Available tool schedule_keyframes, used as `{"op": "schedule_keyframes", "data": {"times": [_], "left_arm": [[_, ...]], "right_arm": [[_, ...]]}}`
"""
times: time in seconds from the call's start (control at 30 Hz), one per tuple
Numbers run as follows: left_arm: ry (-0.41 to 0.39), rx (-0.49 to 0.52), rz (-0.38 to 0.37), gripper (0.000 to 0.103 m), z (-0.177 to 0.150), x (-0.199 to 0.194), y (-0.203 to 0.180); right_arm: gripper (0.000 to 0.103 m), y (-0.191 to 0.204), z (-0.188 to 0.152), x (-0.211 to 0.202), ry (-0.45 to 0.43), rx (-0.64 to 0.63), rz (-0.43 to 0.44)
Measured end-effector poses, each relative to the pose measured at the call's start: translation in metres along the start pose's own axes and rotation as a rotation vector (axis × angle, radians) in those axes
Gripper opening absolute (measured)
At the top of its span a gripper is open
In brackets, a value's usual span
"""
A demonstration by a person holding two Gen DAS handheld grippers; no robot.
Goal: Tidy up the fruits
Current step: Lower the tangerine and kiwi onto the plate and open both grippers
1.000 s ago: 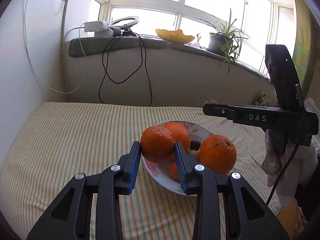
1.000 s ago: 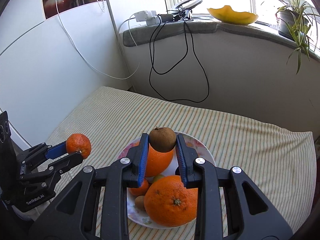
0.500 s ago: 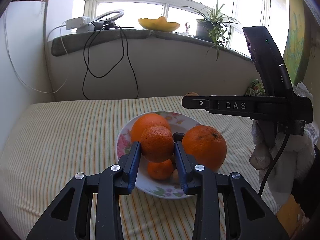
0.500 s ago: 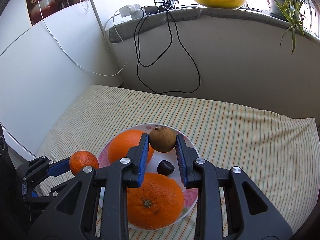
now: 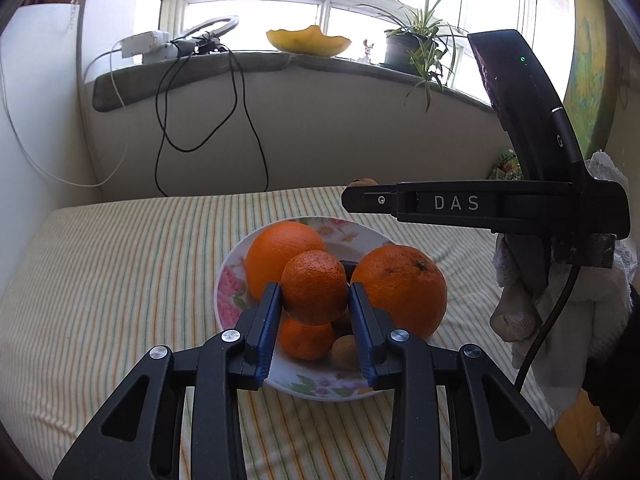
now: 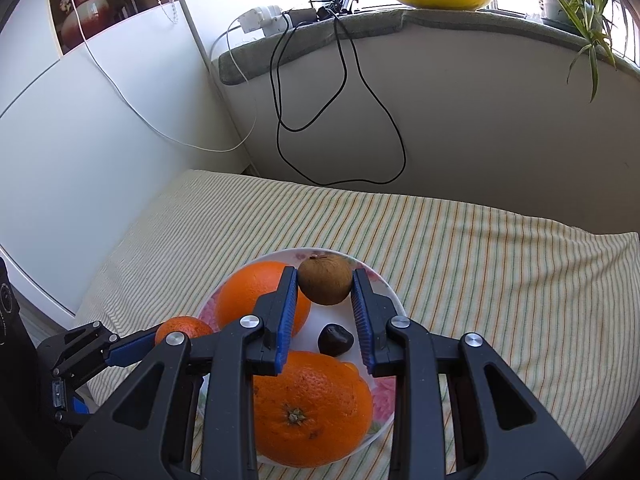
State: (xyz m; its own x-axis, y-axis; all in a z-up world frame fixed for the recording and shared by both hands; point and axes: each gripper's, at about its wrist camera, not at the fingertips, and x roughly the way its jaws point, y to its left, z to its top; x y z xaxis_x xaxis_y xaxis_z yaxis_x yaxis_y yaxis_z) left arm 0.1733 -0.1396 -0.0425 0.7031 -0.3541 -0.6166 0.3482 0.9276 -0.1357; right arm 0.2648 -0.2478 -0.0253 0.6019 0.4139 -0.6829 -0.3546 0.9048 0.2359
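The left tool [image 5: 314,300] grips a small mandarin [image 5: 314,287] between its blue pads, held above the flowered plate [image 5: 228,292]. The right tool [image 6: 325,286] clamps a round brown fruit [image 6: 325,280] over the far side of the same plate. On the plate lie 2 large oranges [image 6: 310,404], another small mandarin [image 5: 306,338], a dark chestnut-like fruit [image 6: 335,339] and a pale small fruit [image 5: 342,352]. The plate sits on a striped bedcover [image 6: 480,260]. A potted plant [image 5: 416,44] stands on the windowsill.
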Motion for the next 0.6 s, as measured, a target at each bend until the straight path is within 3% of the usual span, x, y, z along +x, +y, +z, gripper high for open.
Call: {"op": "schedule_keyframes", "data": {"times": [0.2,0.4,0.5,0.6], "left_arm": [[-0.005,-0.003,-0.002,0.038,0.0002,-0.0001,-0.0004],[-0.010,0.000,0.004,0.048,0.0008,0.0028,-0.0013],[-0.011,0.000,0.000,0.048,0.0002,0.0042,-0.0020],[-0.009,0.001,-0.002,0.054,0.0002,0.0052,-0.0026]], "right_arm": [[0.029,0.0026,0.0001,0.0007,0.002,-0.008,0.005],[0.039,0.0027,0.0001,0.0024,0.006,-0.006,0.002],[0.043,0.0024,0.0002,0.0024,0.006,-0.005,-0.003],[0.053,0.0015,-0.0002,0.0009,0.002,-0.002,-0.006]]}}
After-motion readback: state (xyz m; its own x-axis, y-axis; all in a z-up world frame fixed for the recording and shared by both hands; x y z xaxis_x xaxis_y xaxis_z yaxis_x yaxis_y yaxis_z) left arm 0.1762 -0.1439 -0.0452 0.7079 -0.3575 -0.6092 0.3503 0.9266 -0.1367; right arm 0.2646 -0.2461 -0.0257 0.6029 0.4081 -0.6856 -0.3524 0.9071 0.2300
